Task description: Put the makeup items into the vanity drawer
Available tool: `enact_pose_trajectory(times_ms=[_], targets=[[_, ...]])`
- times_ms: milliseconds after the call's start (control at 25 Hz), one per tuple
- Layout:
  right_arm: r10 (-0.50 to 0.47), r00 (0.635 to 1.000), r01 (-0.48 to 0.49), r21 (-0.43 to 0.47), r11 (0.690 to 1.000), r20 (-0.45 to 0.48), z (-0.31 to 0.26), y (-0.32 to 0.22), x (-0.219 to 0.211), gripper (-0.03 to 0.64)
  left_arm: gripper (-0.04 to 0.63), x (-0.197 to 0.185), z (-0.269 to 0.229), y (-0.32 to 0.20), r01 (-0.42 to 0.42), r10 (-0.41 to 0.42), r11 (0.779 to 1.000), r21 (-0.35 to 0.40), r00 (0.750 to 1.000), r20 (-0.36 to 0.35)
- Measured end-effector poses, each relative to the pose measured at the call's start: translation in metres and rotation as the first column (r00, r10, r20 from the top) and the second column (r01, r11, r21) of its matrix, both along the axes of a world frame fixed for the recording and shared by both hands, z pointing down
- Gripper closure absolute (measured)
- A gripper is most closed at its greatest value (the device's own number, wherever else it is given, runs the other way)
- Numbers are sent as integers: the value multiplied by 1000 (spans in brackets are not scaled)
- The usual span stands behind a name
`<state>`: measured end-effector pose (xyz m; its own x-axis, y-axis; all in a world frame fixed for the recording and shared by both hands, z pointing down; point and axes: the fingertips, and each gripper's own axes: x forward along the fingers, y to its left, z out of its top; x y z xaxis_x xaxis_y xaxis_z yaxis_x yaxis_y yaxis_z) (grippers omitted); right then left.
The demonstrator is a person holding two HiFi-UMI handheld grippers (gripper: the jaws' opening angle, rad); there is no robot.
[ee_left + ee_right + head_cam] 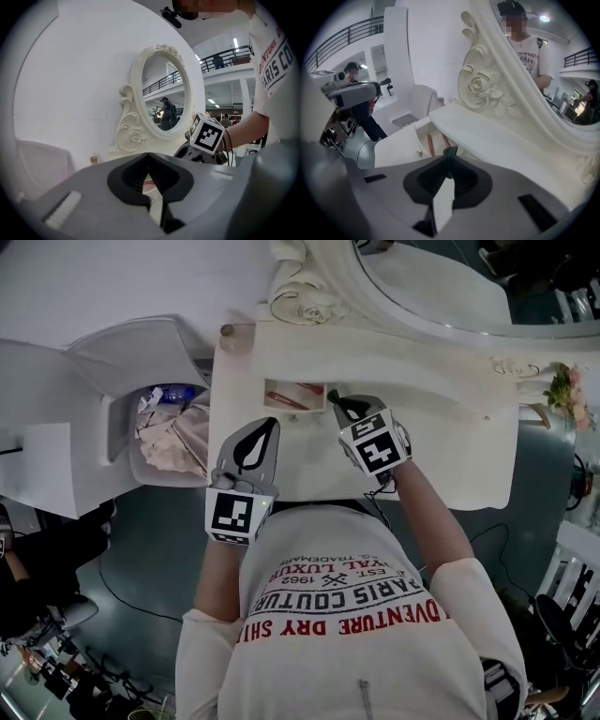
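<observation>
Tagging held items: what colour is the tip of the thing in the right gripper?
Dark green tip on the makeup item, clearest in the right gripper view.

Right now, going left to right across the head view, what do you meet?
Open waste bin of crumpled paper → left gripper → open vanity drawer → right gripper shut on a green-tipped makeup item → pink flowers.

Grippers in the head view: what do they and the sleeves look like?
The left gripper and right gripper match: grey shells, black ribbed pads, each with a cube bearing black-and-white square markers. A thin dark cable trails from the right one. The sleeves are off-white, on a shirt printed in red and dark lettering.
</observation>
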<state>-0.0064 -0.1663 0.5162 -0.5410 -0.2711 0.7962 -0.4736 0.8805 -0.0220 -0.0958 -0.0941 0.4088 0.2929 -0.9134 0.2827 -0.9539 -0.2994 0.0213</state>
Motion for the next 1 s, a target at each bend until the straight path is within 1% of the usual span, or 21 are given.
enact_pose_trajectory(times_ms=[200, 440, 480, 600, 760, 1000], targets=[[-68, 998, 69, -14, 998, 9, 7, 11, -52, 588, 586, -42, 10, 17, 79, -79, 997, -25, 997, -13], [-103, 994, 104, -51, 993, 27, 23, 19, -89, 584, 586, -75, 22, 34, 156, -157, 987, -47, 987, -25], [-108, 994, 109, -60, 992, 33, 25, 21, -94, 573, 586, -79, 24, 36, 164, -166, 985, -52, 986, -27], [-123, 992, 126, -92, 988, 41, 31, 26, -103, 446, 586, -86, 29, 40, 176, -178, 982, -65, 984, -29], [-94, 995, 98, -91, 991, 44, 30, 22, -103, 407, 586, -89, 30, 40, 172, -174, 983, -65, 984, -29], [-45, 998, 49, -107, 993, 39, 26, 17, -88, 356, 586, -83, 25, 32, 143, -145, 988, -50, 989, -29]])
